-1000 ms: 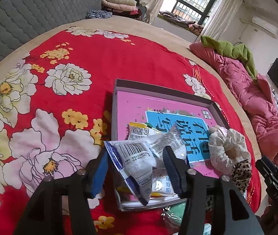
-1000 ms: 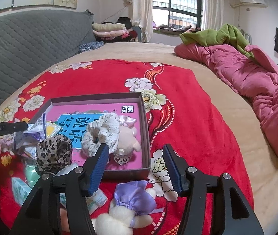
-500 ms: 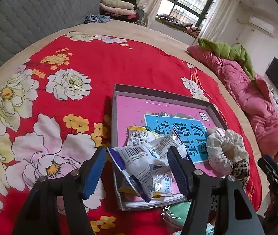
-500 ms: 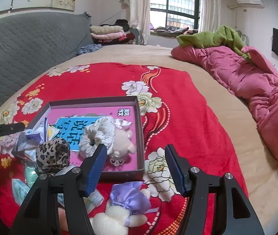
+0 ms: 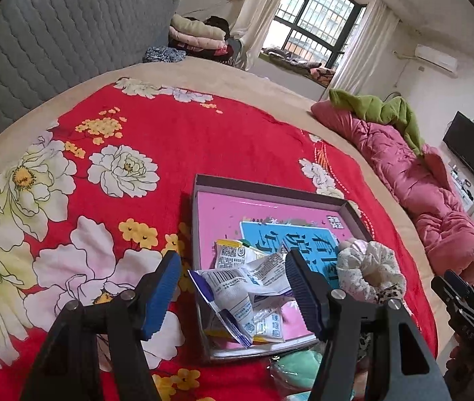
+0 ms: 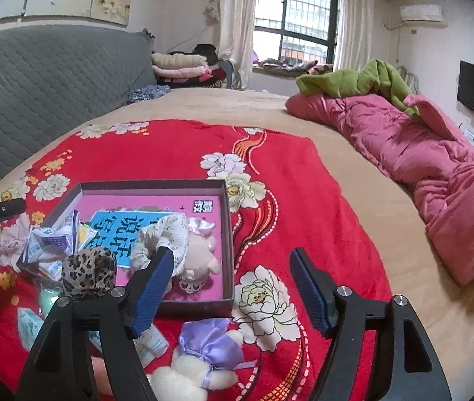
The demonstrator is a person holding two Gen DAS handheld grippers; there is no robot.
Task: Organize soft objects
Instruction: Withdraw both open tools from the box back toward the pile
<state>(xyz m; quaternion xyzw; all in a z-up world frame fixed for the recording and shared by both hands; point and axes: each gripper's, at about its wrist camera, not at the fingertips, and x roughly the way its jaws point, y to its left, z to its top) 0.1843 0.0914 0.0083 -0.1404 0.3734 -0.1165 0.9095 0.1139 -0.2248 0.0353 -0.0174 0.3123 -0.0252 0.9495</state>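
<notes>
- Two grippers are working over a bed covered by a red floral blanket, where a shallow grey cardboard box with a pink printed base is serving as the collection tray.
- Left gripper is hovering above the near left corner of the box with its jaws standing apart; crinkled white-and-blue plastic sachets are lying loose in that corner beneath the jaws, and neither pad is pressing on them. Judged from this, a deposit step is finishing on the left side.
- Right gripper is holding nothing: its jaws have just been opening wider, and only blanket and the box's near right corner are showing between them.
- Already inside the box: a white floral fabric scrunchie and a small pale pink plush toy, touching each other. A leopard-print fabric scrunchie is sitting at the near rim; whether it is fully inside cannot be told.
- Still outside, just beside the near wall: a cream plush toy wearing a lilac satin bow, a mint-green soft item and pale tissue packets.
- Sorting is appearing roughly half complete.
- Next move, as a judgement, is calling for the right gripper to dip toward the cream plush toy lying just below its jaws, straddle the body rather than the bow, close gently, then lift it over the box wall.
</notes>
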